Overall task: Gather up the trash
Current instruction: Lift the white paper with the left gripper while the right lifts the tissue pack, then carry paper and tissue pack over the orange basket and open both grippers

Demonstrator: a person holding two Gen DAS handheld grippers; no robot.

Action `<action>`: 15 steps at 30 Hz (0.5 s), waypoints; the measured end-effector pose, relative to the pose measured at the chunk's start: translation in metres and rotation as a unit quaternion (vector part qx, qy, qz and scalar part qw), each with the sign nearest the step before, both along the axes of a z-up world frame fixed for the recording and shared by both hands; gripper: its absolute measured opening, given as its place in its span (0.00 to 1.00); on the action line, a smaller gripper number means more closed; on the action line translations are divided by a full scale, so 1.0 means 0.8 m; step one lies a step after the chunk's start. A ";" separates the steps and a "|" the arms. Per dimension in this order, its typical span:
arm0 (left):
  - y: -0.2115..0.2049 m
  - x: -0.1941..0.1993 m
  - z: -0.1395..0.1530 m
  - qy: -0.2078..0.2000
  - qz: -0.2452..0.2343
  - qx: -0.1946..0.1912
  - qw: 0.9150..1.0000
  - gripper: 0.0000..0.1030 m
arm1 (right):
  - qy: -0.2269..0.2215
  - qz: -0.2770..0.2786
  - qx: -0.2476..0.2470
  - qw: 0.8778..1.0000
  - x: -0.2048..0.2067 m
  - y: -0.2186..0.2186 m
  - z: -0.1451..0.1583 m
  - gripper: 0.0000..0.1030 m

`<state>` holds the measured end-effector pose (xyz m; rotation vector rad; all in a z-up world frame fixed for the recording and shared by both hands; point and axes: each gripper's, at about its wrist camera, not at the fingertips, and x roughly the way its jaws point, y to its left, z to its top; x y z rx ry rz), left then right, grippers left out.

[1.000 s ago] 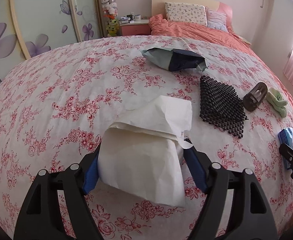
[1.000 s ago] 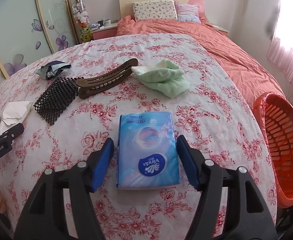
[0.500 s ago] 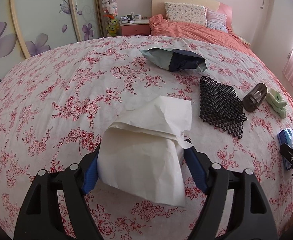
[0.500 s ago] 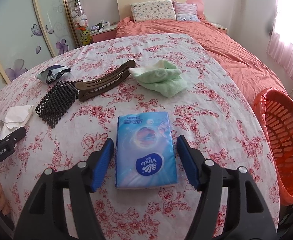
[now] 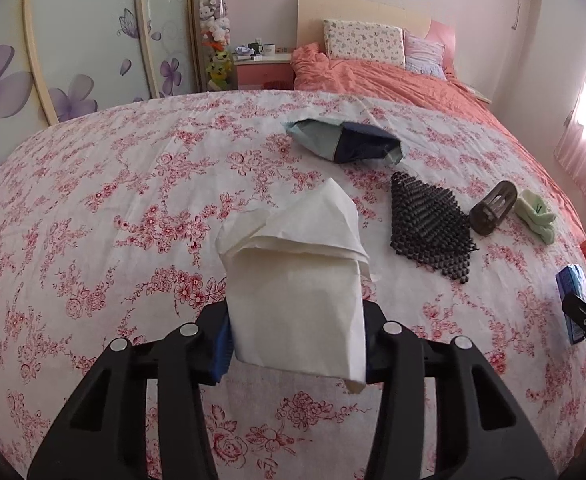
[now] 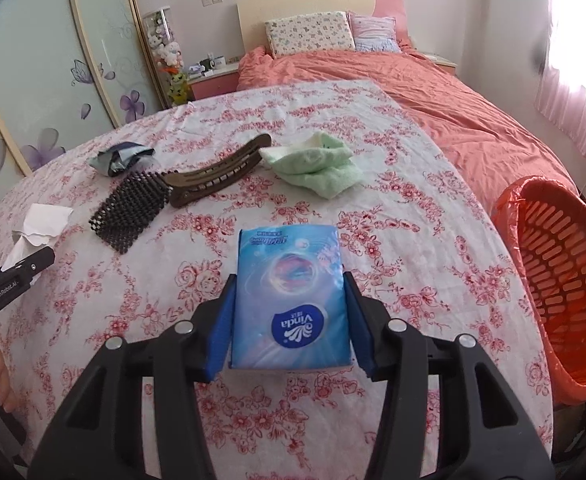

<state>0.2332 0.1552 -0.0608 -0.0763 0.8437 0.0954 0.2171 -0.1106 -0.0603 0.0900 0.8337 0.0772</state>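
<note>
Left claw (image 5: 297,344) clamped on crumpled white tissue paper (image 5: 293,276), centre frame; right claw (image 6: 289,332) clamped on blue Vinda tissue pack (image 6: 289,300). Orange plastic basket (image 6: 565,280) at right edge.

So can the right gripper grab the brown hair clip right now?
Probably not yet. The right gripper is already shut on the blue tissue pack, so its jaws are full; the brown hair clip lies farther ahead, with nothing lying between them.

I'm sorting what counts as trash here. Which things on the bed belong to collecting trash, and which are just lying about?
Likely part of the job:
white tissue, clamped in left gripper
blue tissue pack, clamped in right gripper
crumpled wrapper
orange basket

Likely just lying about:
hair clip
green towel
black mesh mat
</note>
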 end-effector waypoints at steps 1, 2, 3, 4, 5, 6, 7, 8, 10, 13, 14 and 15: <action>-0.002 -0.002 0.005 -0.004 -0.001 0.001 1.000 0.45 | -0.004 0.000 0.001 1.000 -0.002 -0.001 0.004 0.48; -0.004 -0.004 0.009 -0.009 -0.002 0.002 1.000 0.46 | -0.010 -0.001 0.004 1.000 -0.006 -0.003 0.010 0.48; -0.008 -0.007 0.015 -0.014 -0.005 0.002 1.000 0.46 | -0.015 -0.002 0.005 1.000 -0.010 -0.005 0.016 0.48; -0.012 -0.010 0.020 -0.019 -0.008 0.002 1.000 0.46 | -0.019 -0.003 0.005 1.000 -0.013 -0.008 0.020 0.48; -0.016 -0.012 0.025 -0.023 -0.011 0.002 1.000 0.46 | -0.025 -0.005 0.006 1.000 -0.017 -0.011 0.027 0.48; -0.021 -0.014 0.031 -0.027 -0.016 0.001 1.000 0.46 | -0.030 -0.006 0.006 1.000 -0.021 -0.012 0.032 0.48; -0.028 -0.017 0.038 -0.032 -0.021 0.001 0.999 0.46 | -0.037 -0.007 0.006 0.999 -0.026 -0.016 0.038 0.48; -0.032 -0.018 0.042 -0.036 -0.024 0.002 0.999 0.46 | -0.042 -0.009 0.005 0.999 -0.030 -0.018 0.043 0.48; -0.046 -0.023 0.053 -0.044 -0.033 0.004 0.998 0.46 | -0.052 -0.013 0.002 0.999 -0.038 -0.025 0.052 0.48; -0.065 -0.030 0.065 -0.054 -0.049 0.000 0.997 0.46 | -0.068 -0.019 -0.003 0.997 -0.050 -0.036 0.066 0.48; -0.071 -0.032 0.068 -0.056 -0.054 0.000 0.997 0.46 | -0.074 -0.022 -0.006 0.997 -0.055 -0.040 0.071 0.48; -0.079 -0.034 0.072 -0.059 -0.060 -0.001 0.996 0.46 | -0.079 -0.024 -0.008 0.997 -0.059 -0.043 0.074 0.48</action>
